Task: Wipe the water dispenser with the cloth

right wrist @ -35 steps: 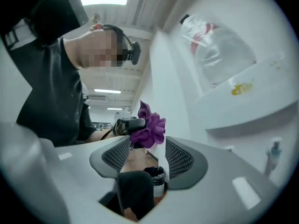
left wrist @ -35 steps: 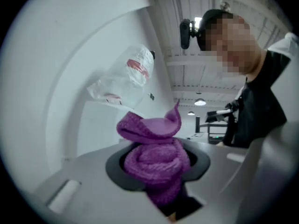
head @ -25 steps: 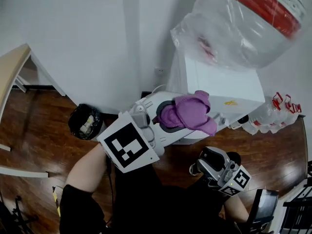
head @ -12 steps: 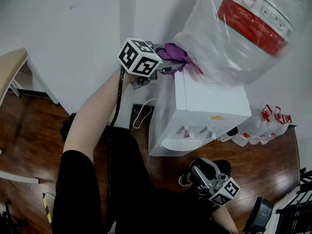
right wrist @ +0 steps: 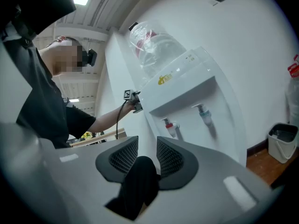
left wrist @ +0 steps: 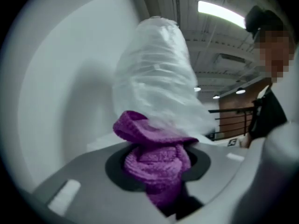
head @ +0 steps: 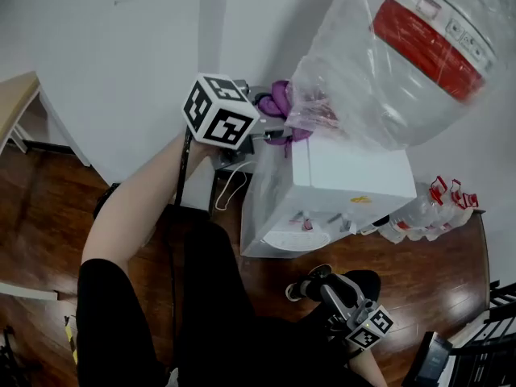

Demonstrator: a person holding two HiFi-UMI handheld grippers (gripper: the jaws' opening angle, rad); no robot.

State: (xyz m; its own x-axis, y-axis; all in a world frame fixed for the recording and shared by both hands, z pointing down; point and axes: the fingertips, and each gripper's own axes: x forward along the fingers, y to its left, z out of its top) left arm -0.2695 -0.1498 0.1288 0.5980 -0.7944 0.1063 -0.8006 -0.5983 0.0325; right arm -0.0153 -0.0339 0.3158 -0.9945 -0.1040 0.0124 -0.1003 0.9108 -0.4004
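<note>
The white water dispenser (head: 347,176) stands against the wall, with its bottle (head: 403,55) wrapped in clear plastic on top. My left gripper (head: 274,115) is raised to the dispenser's top left corner and is shut on a bunched purple cloth (head: 280,103). The cloth (left wrist: 156,164) fills the jaws and touches the plastic (left wrist: 156,78) at the bottle's base. My right gripper (head: 316,285) hangs low in front of the dispenser. Its jaws are closing with nothing between them (right wrist: 147,155). It faces the dispenser front (right wrist: 187,87) and the red tap (right wrist: 170,125).
A white power cord (head: 234,185) hangs at the dispenser's left side. Empty bottles with red handles (head: 439,200) lie on the wooden floor at the right. A table corner (head: 12,107) is at far left. A white bin (right wrist: 282,141) stands by the wall.
My left gripper has lifted the purple cloth from in front of the dispenser up to its top left corner by the bottle. The right gripper has sunk a little lower.
</note>
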